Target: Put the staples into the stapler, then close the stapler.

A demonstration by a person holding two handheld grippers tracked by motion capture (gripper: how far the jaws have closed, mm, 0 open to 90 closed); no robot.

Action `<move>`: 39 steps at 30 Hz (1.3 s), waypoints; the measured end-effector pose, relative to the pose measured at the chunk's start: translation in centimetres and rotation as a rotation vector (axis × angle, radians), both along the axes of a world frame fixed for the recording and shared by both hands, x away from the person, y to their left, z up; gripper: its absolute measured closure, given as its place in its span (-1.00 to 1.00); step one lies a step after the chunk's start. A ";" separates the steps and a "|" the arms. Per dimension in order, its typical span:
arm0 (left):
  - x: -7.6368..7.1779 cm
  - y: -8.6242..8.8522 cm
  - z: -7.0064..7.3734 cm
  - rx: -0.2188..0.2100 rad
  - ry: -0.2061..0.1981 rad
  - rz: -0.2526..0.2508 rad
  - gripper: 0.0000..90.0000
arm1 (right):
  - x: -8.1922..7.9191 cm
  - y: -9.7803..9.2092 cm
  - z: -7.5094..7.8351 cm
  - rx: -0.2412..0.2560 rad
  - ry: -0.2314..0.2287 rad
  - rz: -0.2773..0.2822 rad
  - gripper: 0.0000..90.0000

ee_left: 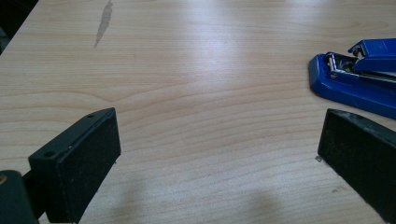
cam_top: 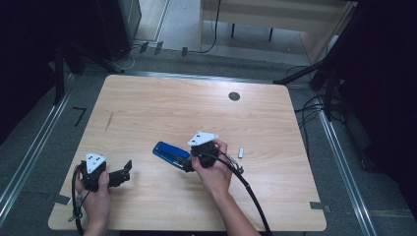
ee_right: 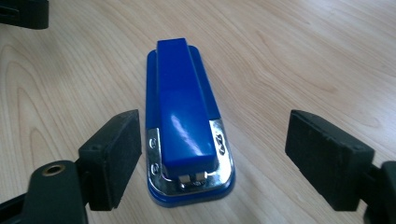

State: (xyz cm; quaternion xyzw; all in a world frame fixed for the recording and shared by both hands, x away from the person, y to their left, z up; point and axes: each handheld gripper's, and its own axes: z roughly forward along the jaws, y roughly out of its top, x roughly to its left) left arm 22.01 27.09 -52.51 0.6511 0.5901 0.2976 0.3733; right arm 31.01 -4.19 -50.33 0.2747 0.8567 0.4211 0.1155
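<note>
We've got the blue stapler (ee_right: 184, 126) lying flat near the middle of the table (cam_top: 147, 103), hinge end toward the right gripper (ee_right: 212, 156). Right jaws stand wide, one each side of the hinge end, not touching it. Looks like we're lined up for a side-on pinch across the body, which is probably why the hand sits low and square behind it

Left gripper (cam_top: 127, 169) rests near the front-left of the table, well apart from the stapler, jaws also wide with bare wood between them. Our read: it's parked, aimed at the stapler's nose, ready to help or steady

View differences:
- right gripper view gives the chrome hinge plate and the gap on both sides of the body; the high view hides that end under the right hand (cam_top: 212, 169)
- left gripper view catches the nose slightly parted, metal magazine visible under the top arm
- high view adds a small white piece (cam_top: 241, 152) lying just right of the right hand, can't tell what it is, plus a dark round hole (cam_top: 234, 96) at the far side

Nothing held by either gripper yet
</note>
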 end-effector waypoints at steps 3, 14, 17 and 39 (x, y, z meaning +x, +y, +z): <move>0.0 0.1 0.0 -0.004 0.005 0.000 -1.00 | 0.0 0.6 -0.1 -0.012 -0.010 0.009 -0.45; 0.0 0.1 0.0 -0.003 0.006 -0.002 -1.00 | 0.5 2.6 -0.4 -0.021 0.005 0.026 -0.22; 0.0 0.1 0.0 -0.005 0.002 -0.004 -1.00 | 0.7 2.9 -0.5 -0.024 0.013 0.028 -0.13; 0.3 -0.2 0.0 0.018 0.025 -0.006 -1.00 | 1.5 5.0 -1.8 -0.088 0.018 0.074 0.22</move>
